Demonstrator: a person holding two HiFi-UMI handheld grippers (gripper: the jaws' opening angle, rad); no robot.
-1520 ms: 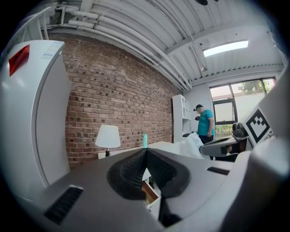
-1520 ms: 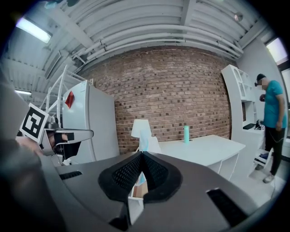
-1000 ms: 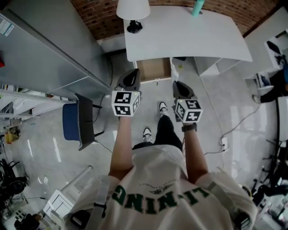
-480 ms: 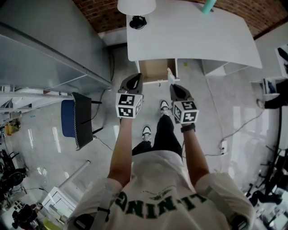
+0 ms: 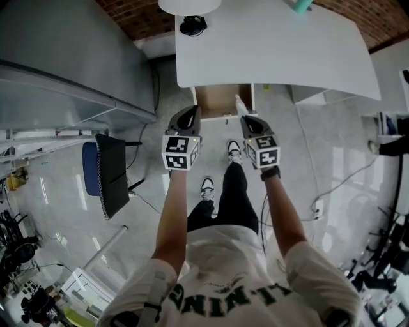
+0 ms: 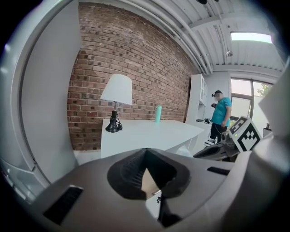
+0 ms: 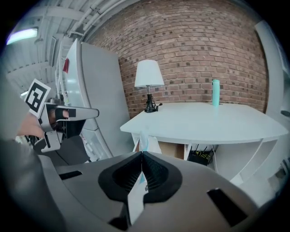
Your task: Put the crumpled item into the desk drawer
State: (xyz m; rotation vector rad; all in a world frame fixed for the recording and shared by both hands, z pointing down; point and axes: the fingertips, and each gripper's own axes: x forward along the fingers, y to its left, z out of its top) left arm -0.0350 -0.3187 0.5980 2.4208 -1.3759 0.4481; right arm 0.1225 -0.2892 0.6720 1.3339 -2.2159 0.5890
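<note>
A white desk (image 5: 275,48) stands ahead with its wooden drawer (image 5: 222,100) pulled open under the front edge. My right gripper (image 5: 246,119) is shut on the crumpled item (image 5: 239,105), a thin white and pale blue piece that sticks out past the jaw tips beside the drawer's right corner. In the right gripper view the crumpled item (image 7: 144,141) rises from the closed right gripper (image 7: 142,155), with the drawer (image 7: 171,149) behind it. My left gripper (image 5: 190,111) hovers at the drawer's left front corner. The left gripper (image 6: 145,151) has its tips together and holds nothing.
A white lamp (image 5: 190,7) and a teal bottle (image 5: 301,5) stand on the desk's far side. A grey cabinet (image 5: 70,57) rises at the left, with a blue and black chair (image 5: 105,174) beside it. A person in a teal shirt (image 6: 221,115) stands far off.
Both grippers have come down and forward, closer to the open drawer. The right one still holds the crumpled item; the desk now fills more of the top of the head view.
</note>
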